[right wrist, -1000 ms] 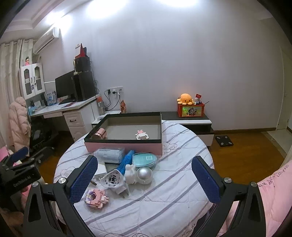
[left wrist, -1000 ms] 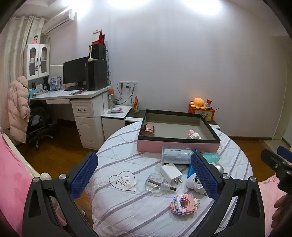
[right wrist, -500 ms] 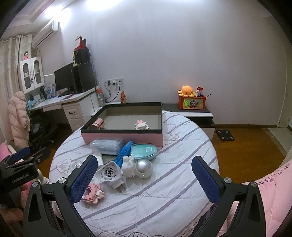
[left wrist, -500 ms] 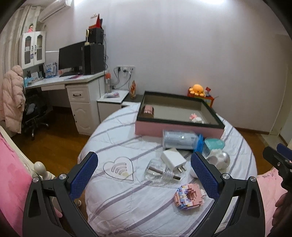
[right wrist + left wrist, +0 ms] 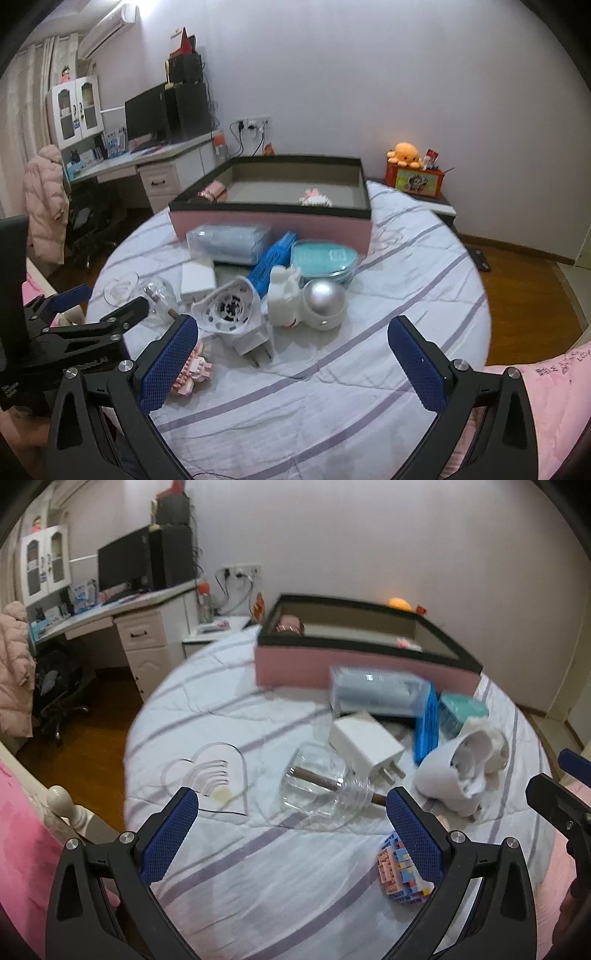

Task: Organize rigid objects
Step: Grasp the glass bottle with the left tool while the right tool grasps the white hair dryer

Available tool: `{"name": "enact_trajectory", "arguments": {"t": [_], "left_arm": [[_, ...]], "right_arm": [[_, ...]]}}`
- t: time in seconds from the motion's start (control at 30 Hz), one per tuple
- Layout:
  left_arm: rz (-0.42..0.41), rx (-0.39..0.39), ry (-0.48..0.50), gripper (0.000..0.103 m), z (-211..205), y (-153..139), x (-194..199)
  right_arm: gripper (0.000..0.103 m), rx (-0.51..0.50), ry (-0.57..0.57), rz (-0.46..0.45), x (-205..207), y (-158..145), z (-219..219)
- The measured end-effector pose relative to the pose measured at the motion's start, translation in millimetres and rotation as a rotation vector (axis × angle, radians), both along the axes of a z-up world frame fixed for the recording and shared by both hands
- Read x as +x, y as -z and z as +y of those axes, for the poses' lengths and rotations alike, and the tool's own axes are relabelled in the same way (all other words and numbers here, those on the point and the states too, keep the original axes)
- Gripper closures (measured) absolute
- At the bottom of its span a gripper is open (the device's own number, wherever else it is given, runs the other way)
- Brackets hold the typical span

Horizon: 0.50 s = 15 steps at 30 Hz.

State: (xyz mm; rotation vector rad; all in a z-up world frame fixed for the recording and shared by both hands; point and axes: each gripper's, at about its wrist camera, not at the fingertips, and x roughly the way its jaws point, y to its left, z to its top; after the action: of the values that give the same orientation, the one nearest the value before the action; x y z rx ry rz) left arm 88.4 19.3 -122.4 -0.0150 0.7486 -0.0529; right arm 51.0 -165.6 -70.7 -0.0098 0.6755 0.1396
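A pink box with a black rim [image 5: 354, 664] [image 5: 269, 221] stands at the far side of the round striped table [image 5: 229, 867] [image 5: 406, 295]; it holds a pink roll [image 5: 212, 192] and a small pink toy [image 5: 316, 197]. Loose items lie before it: a clear glass bottle [image 5: 321, 788], a white charger [image 5: 365, 744], a blue case [image 5: 271, 264], a teal dish [image 5: 323, 258], a silver ball [image 5: 325, 299], a white fan-like plug [image 5: 229, 310] and a brick toy [image 5: 400, 869] [image 5: 190, 371]. My left gripper [image 5: 291, 834] is open, low over the table just short of the bottle. My right gripper [image 5: 291, 363] is open and empty.
A clear heart-shaped plaque [image 5: 208, 775] lies at the table's left. A desk with a monitor [image 5: 125, 568] stands at the back left, a chair with a coat [image 5: 46, 206] beside it. An orange plush [image 5: 404, 153] sits on a low cabinet. Pink bedding [image 5: 535, 387] borders the table.
Both grippers have moved forward and down toward the table. The left one now sits close to the glass bottle; the items look larger in both views. Both stay open.
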Motion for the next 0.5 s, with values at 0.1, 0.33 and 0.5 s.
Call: {"name": "enact_trajectory", "arguments": {"t": [0.1,0.33,0.5], "left_arm": [[0.04,0.006,0.027,0.0,-5,11,11],[0.073,-0.014,0.017,0.0,1,21,30],[0.07,-0.048,0.03,0.009,6,21,32]], "right_arm": [[0.0,0.011,-0.017,0.02,6,8,3],[0.007,0.018,-0.069,0.062,23,24,17],[0.013,0.041,-0.113,0.072,35,30,31]]}}
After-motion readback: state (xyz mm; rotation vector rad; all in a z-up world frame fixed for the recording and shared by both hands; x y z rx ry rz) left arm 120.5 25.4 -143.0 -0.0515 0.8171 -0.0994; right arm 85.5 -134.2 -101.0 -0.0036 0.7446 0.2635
